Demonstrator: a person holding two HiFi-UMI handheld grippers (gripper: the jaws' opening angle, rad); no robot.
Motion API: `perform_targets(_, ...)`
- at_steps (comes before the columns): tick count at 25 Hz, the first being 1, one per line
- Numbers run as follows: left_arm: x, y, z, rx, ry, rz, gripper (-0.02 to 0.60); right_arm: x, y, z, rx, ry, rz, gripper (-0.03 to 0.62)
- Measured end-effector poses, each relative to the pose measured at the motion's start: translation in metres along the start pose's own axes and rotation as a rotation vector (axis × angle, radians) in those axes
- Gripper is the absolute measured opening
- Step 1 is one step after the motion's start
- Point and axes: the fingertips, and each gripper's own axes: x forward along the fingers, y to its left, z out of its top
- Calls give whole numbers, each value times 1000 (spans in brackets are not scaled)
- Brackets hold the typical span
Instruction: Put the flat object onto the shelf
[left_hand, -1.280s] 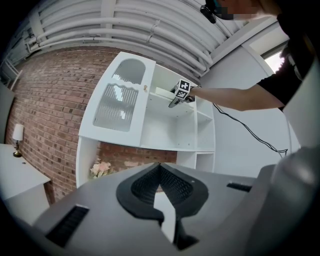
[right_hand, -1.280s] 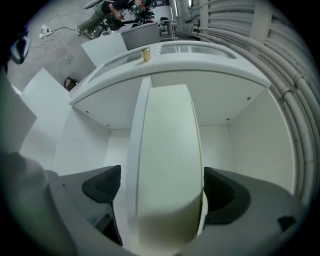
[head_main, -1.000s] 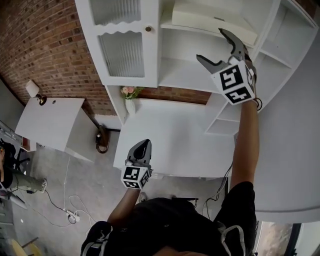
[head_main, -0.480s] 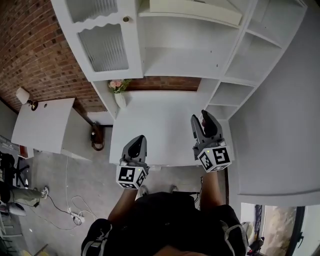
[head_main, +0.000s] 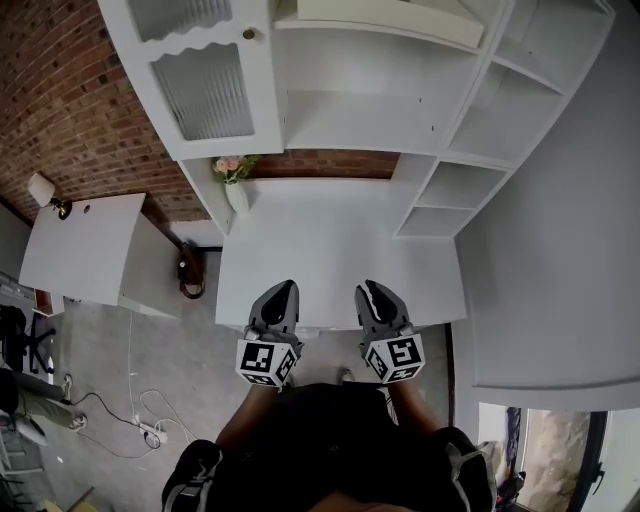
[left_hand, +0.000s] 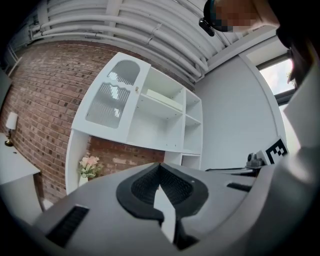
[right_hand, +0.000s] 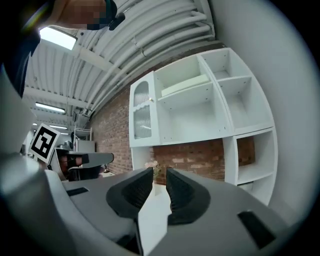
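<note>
Cream-coloured, the flat object (head_main: 380, 12) already lies on the top shelf (head_main: 286, 26) — task done, we judge — while our left tool (head_main: 283, 291) hangs shut and empty and our right tool (head_main: 372, 291), jaws just closing to a slit, holds nothing.

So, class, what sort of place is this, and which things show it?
Probably a studio or workshop furnished like a home office: a white desk under a shelf unit, a brick wall, and cables loose on the bare floor.
</note>
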Motion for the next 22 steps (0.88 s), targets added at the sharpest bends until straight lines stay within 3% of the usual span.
perform_targets(22, -5, 1, 4, 13, -9, 11, 9, -11, -14, 4, 21, -30, -92, 74)
